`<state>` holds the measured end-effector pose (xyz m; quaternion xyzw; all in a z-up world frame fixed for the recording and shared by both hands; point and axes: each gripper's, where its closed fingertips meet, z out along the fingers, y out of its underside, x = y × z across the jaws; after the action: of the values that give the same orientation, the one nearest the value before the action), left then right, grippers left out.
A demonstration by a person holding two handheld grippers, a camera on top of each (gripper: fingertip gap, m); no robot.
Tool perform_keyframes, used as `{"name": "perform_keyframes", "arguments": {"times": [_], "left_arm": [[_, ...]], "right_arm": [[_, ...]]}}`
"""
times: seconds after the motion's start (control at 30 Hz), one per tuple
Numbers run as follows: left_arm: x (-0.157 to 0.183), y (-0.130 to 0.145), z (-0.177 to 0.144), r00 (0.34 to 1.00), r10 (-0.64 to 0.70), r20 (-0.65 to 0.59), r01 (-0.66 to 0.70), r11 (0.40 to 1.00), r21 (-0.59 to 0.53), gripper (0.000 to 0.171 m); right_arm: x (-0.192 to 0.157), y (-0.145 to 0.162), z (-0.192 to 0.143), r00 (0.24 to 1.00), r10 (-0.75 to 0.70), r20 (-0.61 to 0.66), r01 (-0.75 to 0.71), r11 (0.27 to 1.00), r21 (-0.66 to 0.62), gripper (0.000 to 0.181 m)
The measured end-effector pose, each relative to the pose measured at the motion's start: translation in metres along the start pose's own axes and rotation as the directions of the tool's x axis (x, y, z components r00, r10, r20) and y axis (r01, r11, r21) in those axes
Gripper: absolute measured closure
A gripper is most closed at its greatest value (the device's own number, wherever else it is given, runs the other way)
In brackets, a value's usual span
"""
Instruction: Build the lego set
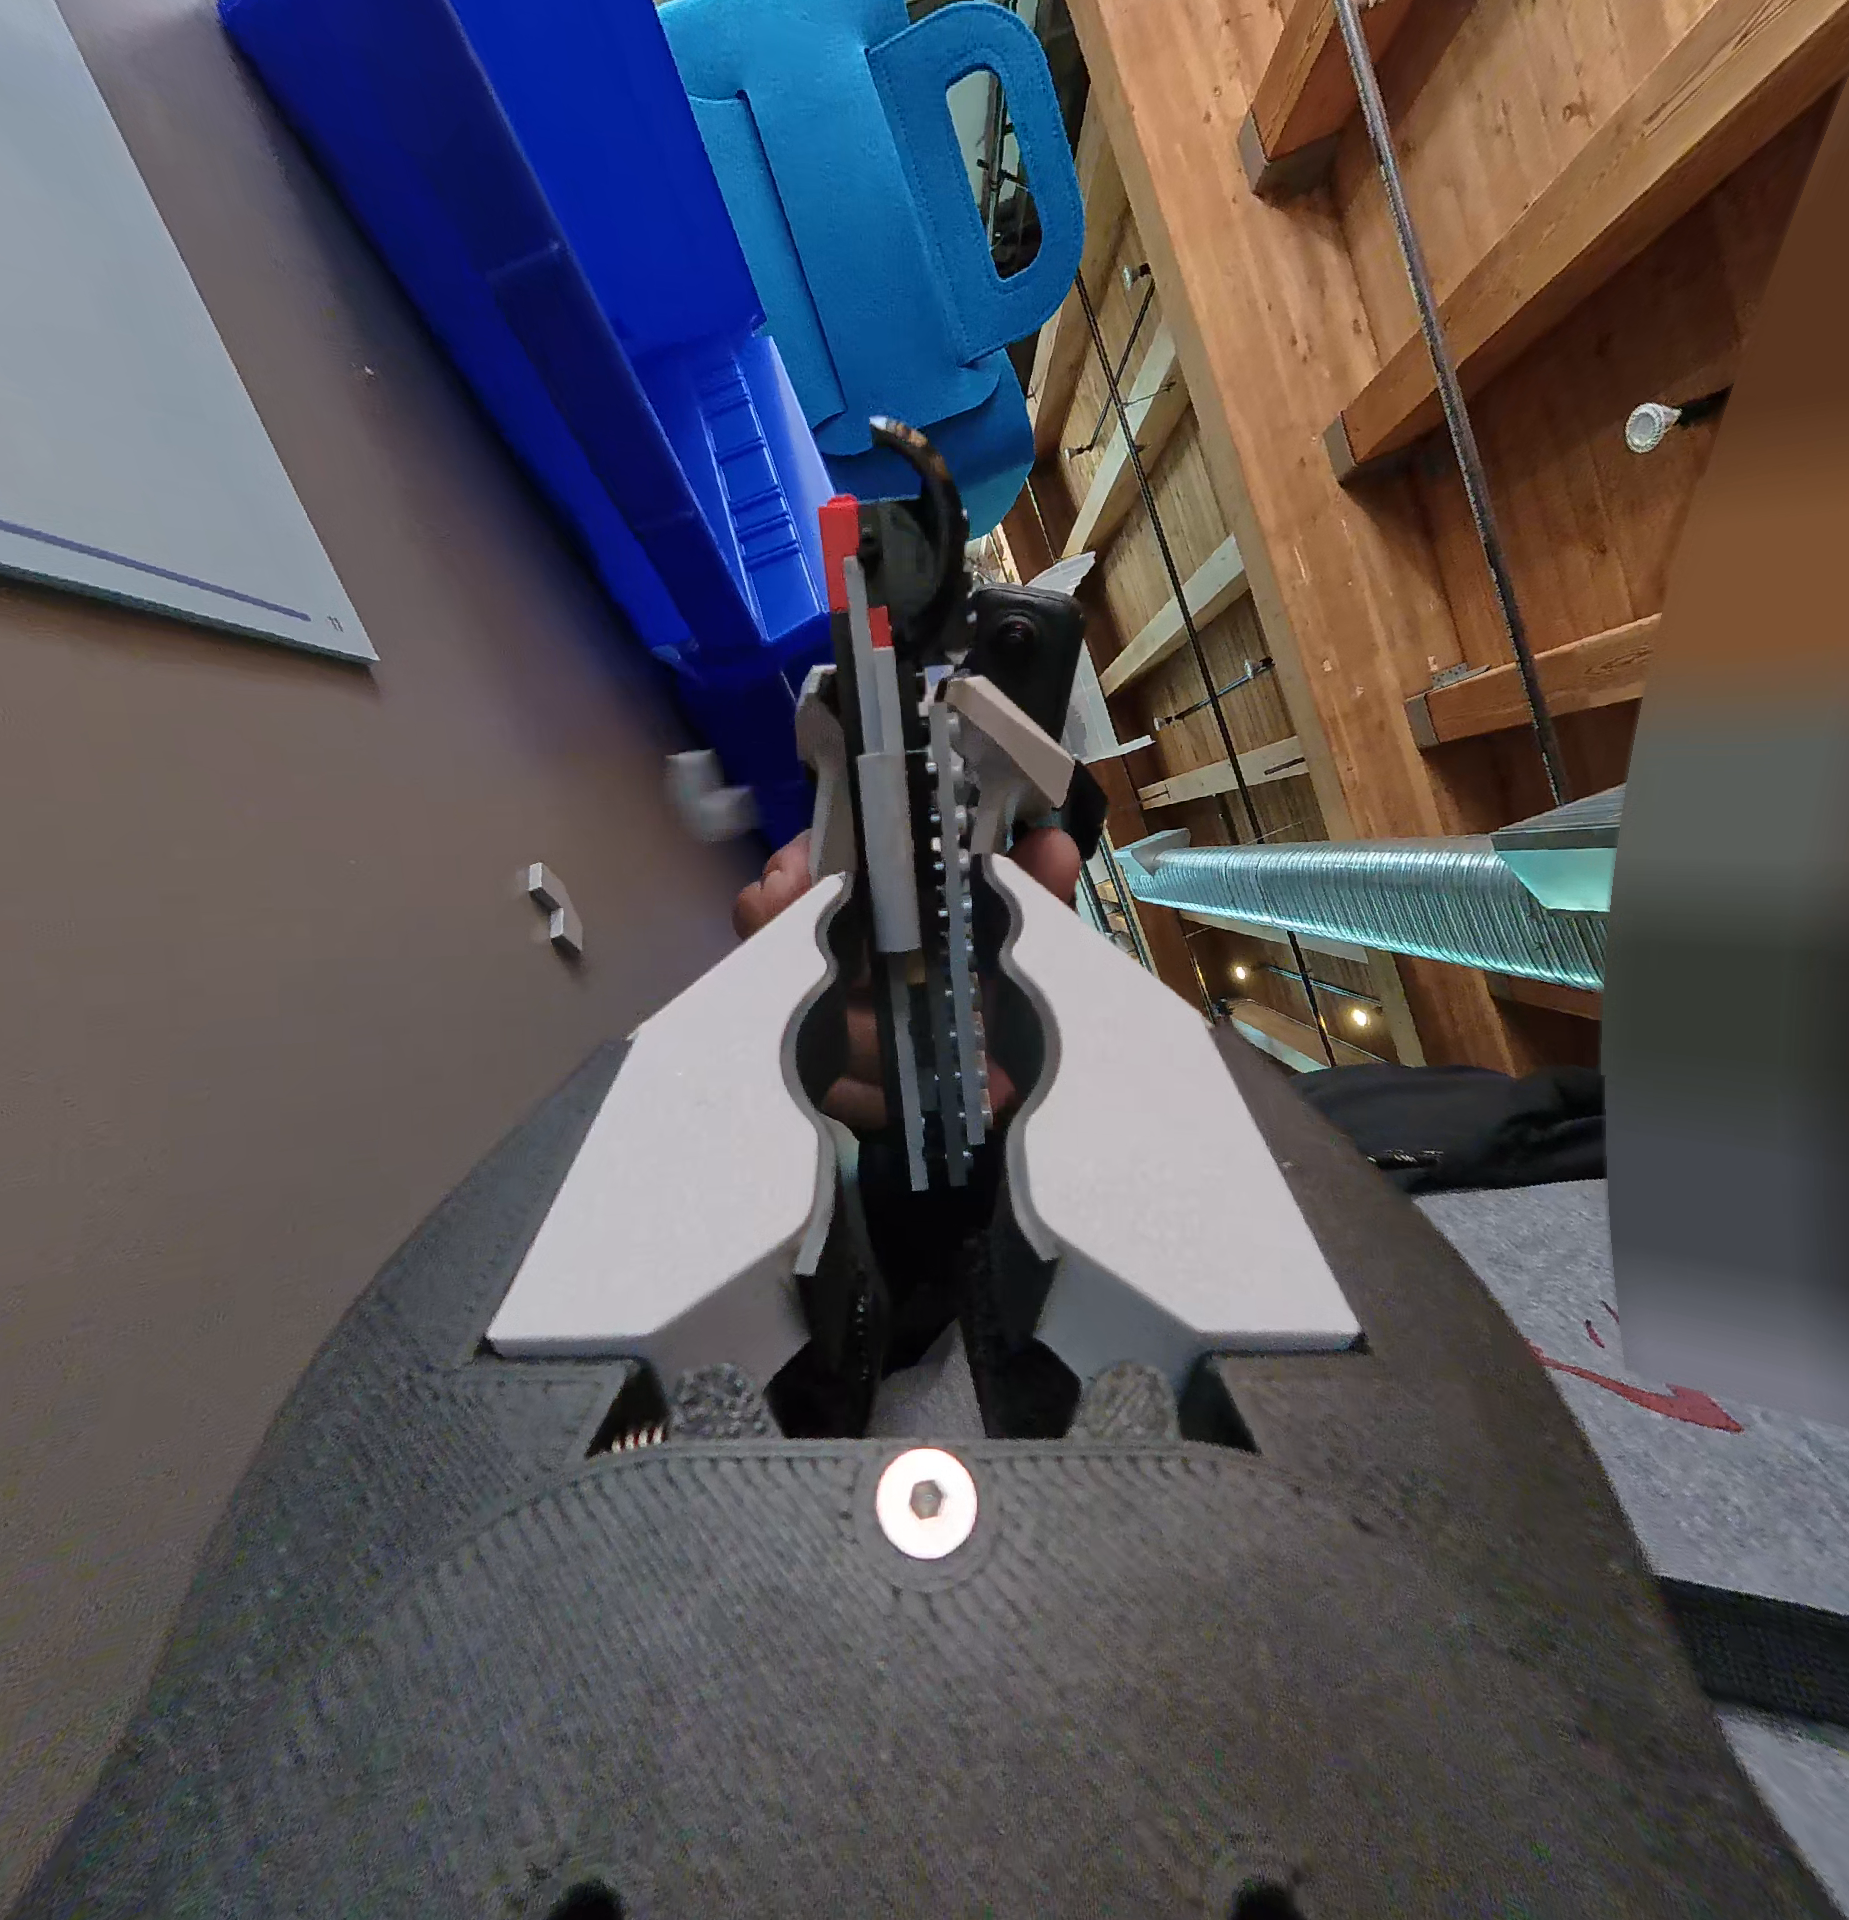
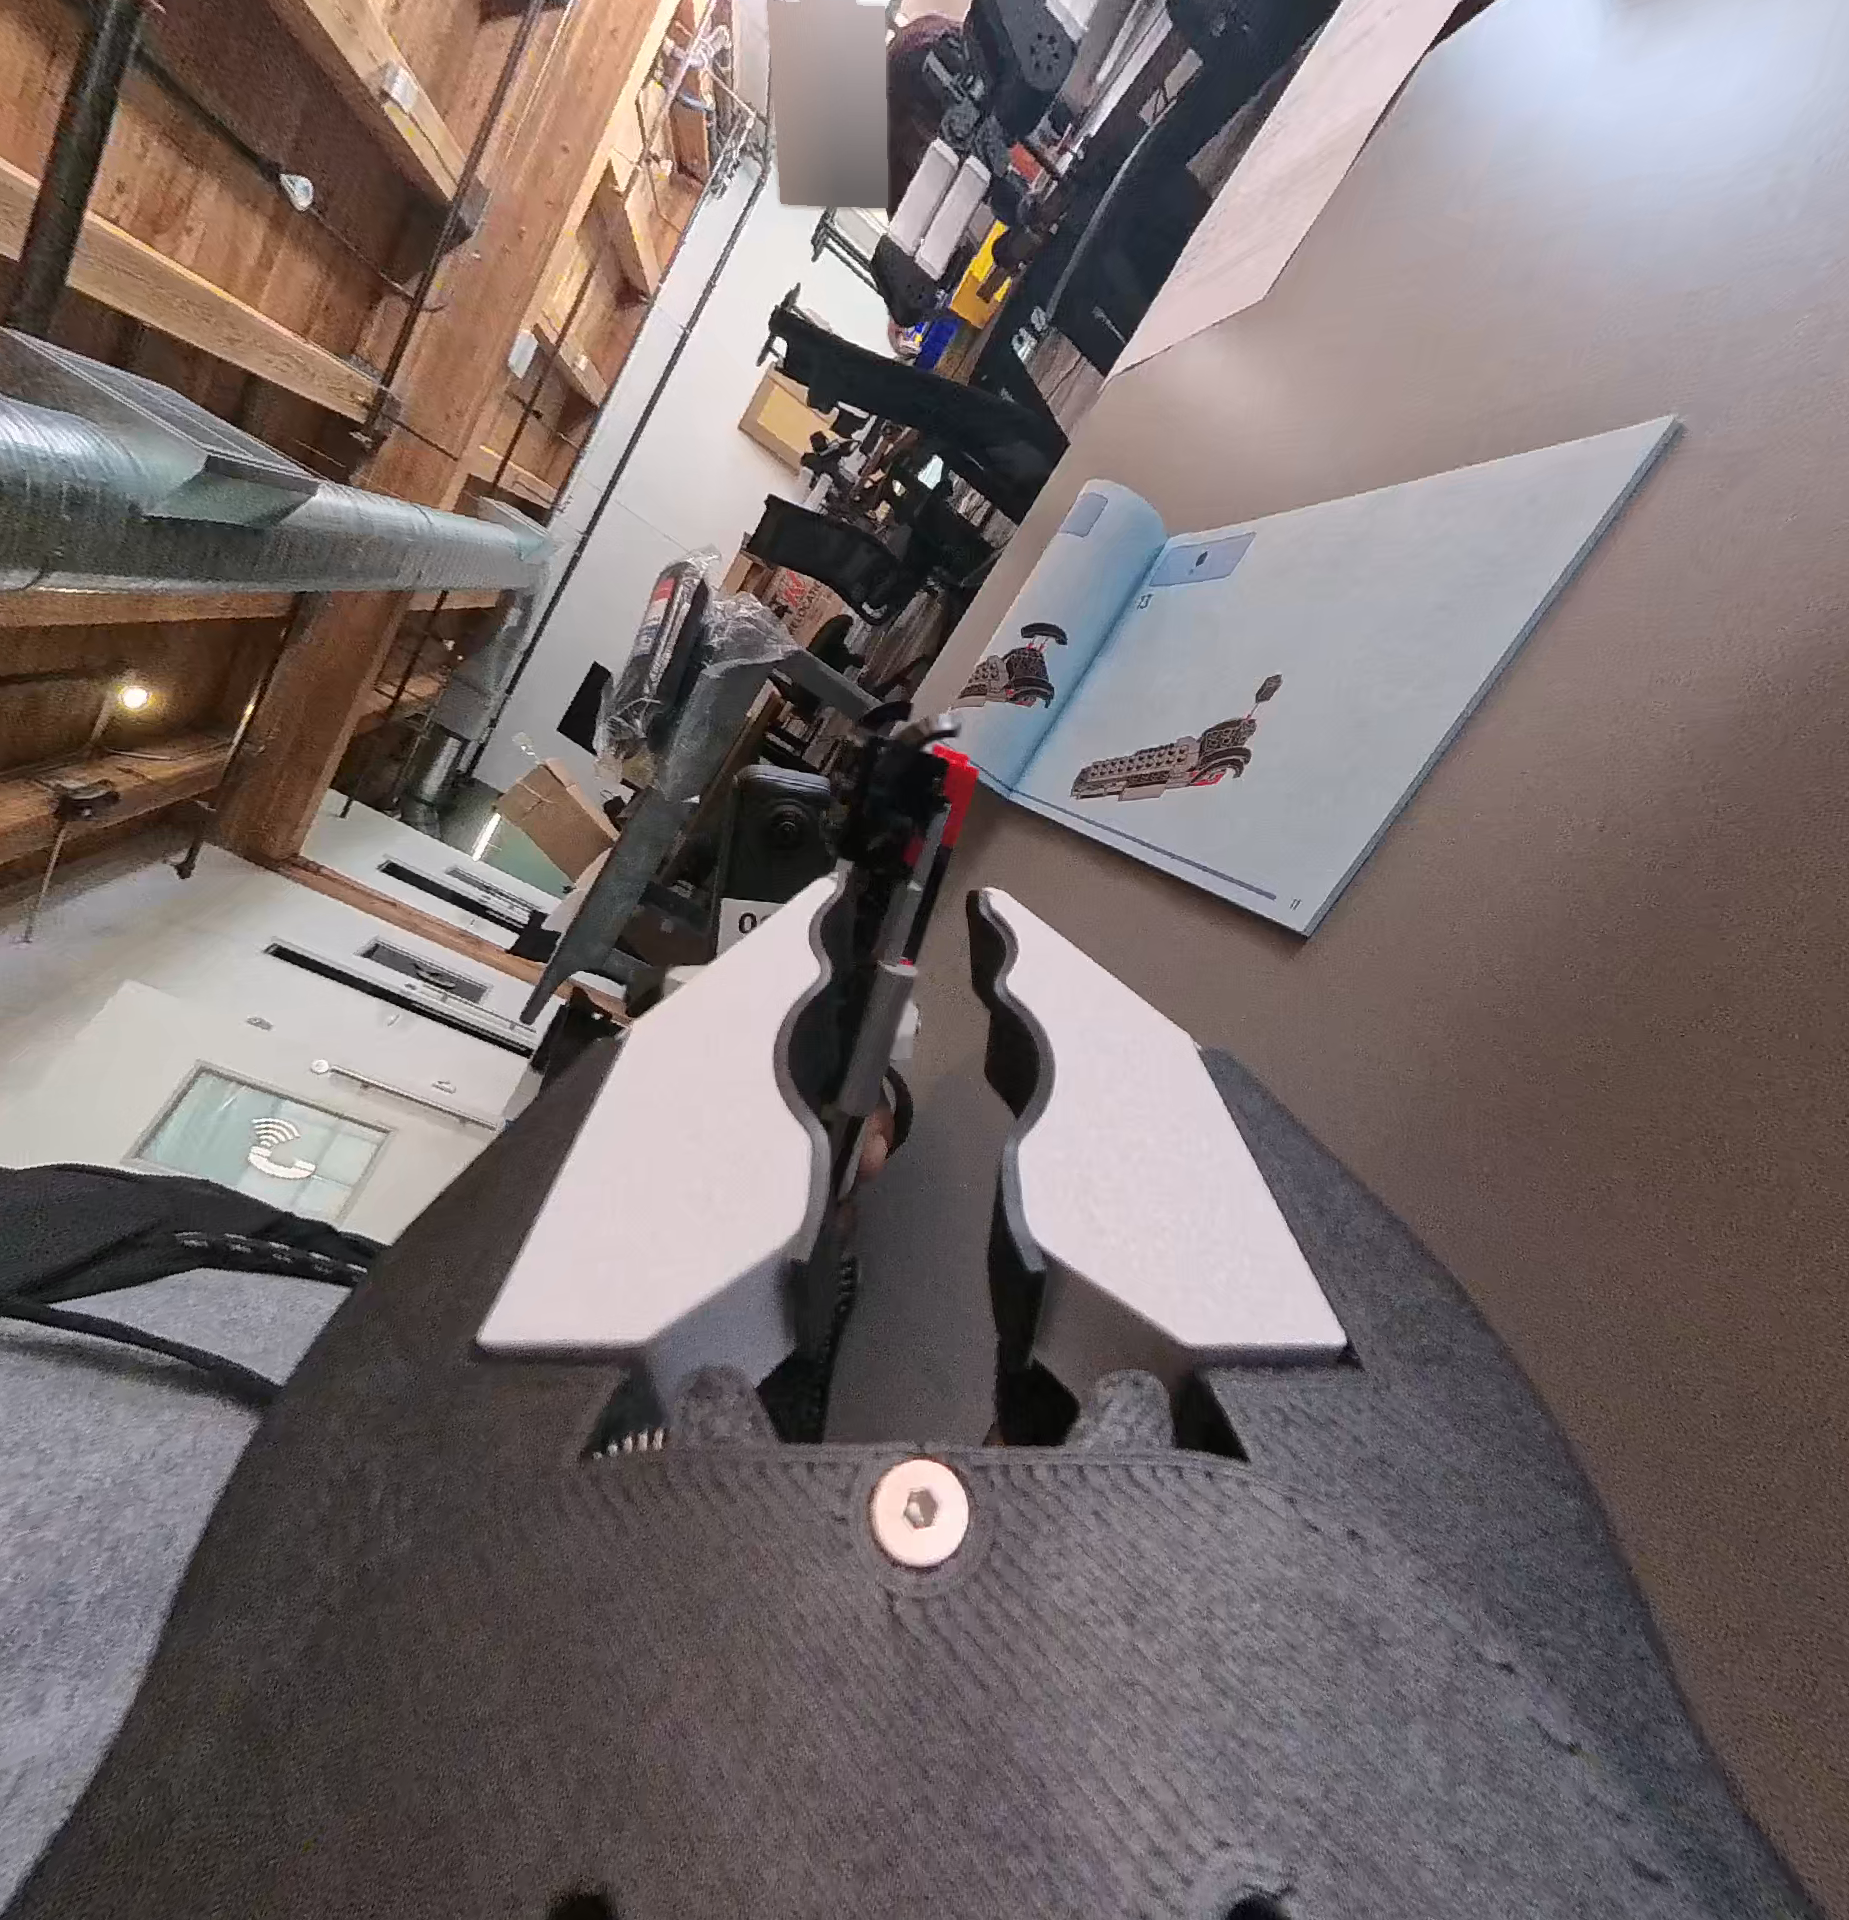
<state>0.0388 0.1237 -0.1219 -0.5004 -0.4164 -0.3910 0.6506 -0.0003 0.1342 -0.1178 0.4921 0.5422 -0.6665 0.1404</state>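
Note:
The lego model (image 1: 915, 883) is a long, thin build of black, grey and red pieces, seen edge-on. My left gripper (image 1: 920, 878) is shut on it and holds it up off the brown table (image 1: 224, 1039). My right gripper (image 2: 904, 894) is open, its jaws set either side of the model's (image 2: 899, 894) far end; the model lies close against the left finger (image 2: 691, 1091). The right gripper's fingers (image 1: 1008, 732) show beyond the model in the left wrist view, with a hand behind them.
An open instruction booklet (image 2: 1263, 707) lies on the table (image 2: 1522, 1143); its corner shows too (image 1: 99, 364). Small grey lego pieces (image 1: 556, 909) lie loose on the table. Blue bins (image 1: 546, 312) and a light blue felt bag (image 1: 899, 208) stand behind. A grey felt mat (image 1: 1730, 1507) lies nearby. Spacing between my two grippers at the tips: around 4 centimeters.

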Motion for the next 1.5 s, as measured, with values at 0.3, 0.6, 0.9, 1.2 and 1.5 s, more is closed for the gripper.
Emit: {"name": "perform_keyframes", "arguments": {"times": [0.3, 0.6, 0.9, 1.2, 1.5], "left_arm": [[-0.02, 0.002, -0.011, 0.991, -0.037, 0.125, 0.041, 0.999, -0.034, 0.152], [-0.028, 0.016, -0.013, 0.983, -0.064, 0.174, 0.089, 0.986, -0.142, 0.151], [-0.013, 0.026, -0.006, 0.991, -0.117, 0.058, 0.126, 0.97, -0.208, 0.152], [-0.02, 0.034, -0.005, 0.993, -0.032, 0.116, 0.065, 0.957, -0.284, 0.146], [-0.015, 0.026, -0.005, 0.996, -0.014, 0.084, 0.034, 0.97, -0.24, 0.147]], "right_arm": [[0.026, -0.005, -0.021, 0.993, -0.058, -0.1, 0.057, 0.998, -0.009, 0.156], [0.033, 0.022, -0.014, 0.959, -0.257, -0.122, 0.228, 0.951, -0.211, 0.144], [0.007, 0.024, -0.008, 0.996, -0.022, 0.09, 0.038, 0.985, -0.169, 0.154], [0.012, 0.025, -0.009, 0.999, -0.031, 0.043, 0.037, 0.986, -0.165, 0.167], [0.022, 0.029, -0.009, 0.996, -0.081, -0.025, 0.075, 0.979, -0.19, 0.164]]}}
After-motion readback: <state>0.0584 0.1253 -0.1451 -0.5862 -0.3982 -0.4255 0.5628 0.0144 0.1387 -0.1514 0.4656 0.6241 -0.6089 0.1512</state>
